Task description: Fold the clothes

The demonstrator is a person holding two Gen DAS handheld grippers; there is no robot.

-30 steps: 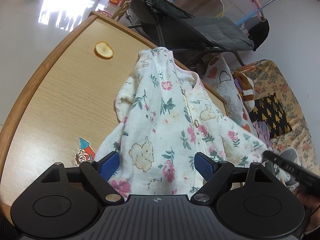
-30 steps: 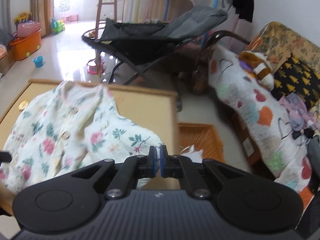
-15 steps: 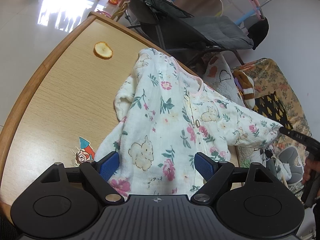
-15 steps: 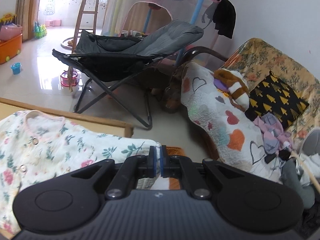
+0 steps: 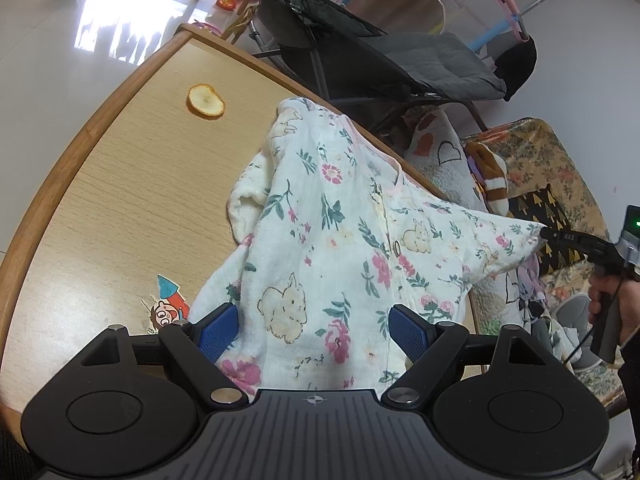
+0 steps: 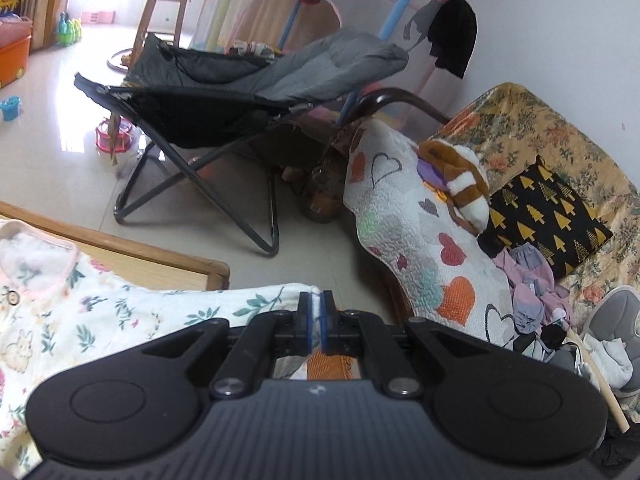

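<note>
The garment (image 5: 340, 248) lies on the counter (image 5: 120, 200), collar toward 12 o'clock and hem toward 6 in the left wrist view, so its long axis runs straight away from the left claw (image 5: 314, 330). That claw stands wide open over the hem, one pad at either side of the cloth and neither pressing it. The sleeve (image 5: 500, 236) is the part that matters: it is stretched out toward 3 o'clock, past the counter's edge, its cuff pinched in the closed right claw (image 6: 316, 320). So the sleeve lies crosswise to the body, and the right hand (image 5: 612, 312) alone holds it. The fold probably calls for carrying that cuff back toward 9 o'clock, across the chest, while the left claw pins the hem.
</note>
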